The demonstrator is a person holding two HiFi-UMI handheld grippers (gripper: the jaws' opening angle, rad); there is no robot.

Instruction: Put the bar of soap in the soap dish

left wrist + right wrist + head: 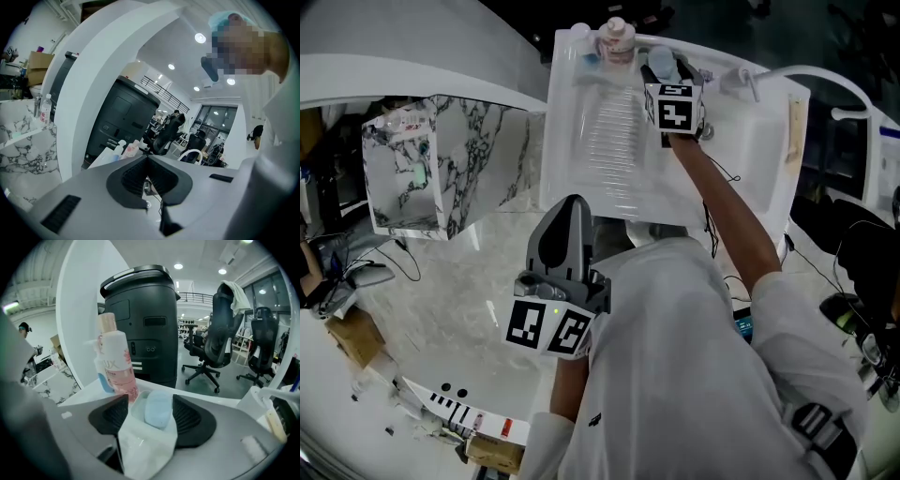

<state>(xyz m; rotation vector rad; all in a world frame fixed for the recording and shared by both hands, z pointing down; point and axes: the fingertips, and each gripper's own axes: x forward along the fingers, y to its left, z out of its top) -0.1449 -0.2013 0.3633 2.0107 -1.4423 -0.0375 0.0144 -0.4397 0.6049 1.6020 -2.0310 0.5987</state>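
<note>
A pale blue bar of soap (158, 408) (660, 62) lies in a clear soap dish (136, 411) at the back of the white sink unit (600, 141). My right gripper (151, 411) (670, 70) is open around it. The soap is close to the right pad, and a gap shows beside the left pad. My left gripper (573, 204) (147, 161) is held back near the person's body. Its jaws are shut on nothing and point out over the room.
A pink bottle (117, 359) (616, 39) and a blue one (100, 376) stand just left of the dish. A marble box (441, 164) stands to the left of the sink unit and a toothbrush (794, 127) lies on its right side. A black bin (140, 319) and office chairs (225, 324) lie beyond.
</note>
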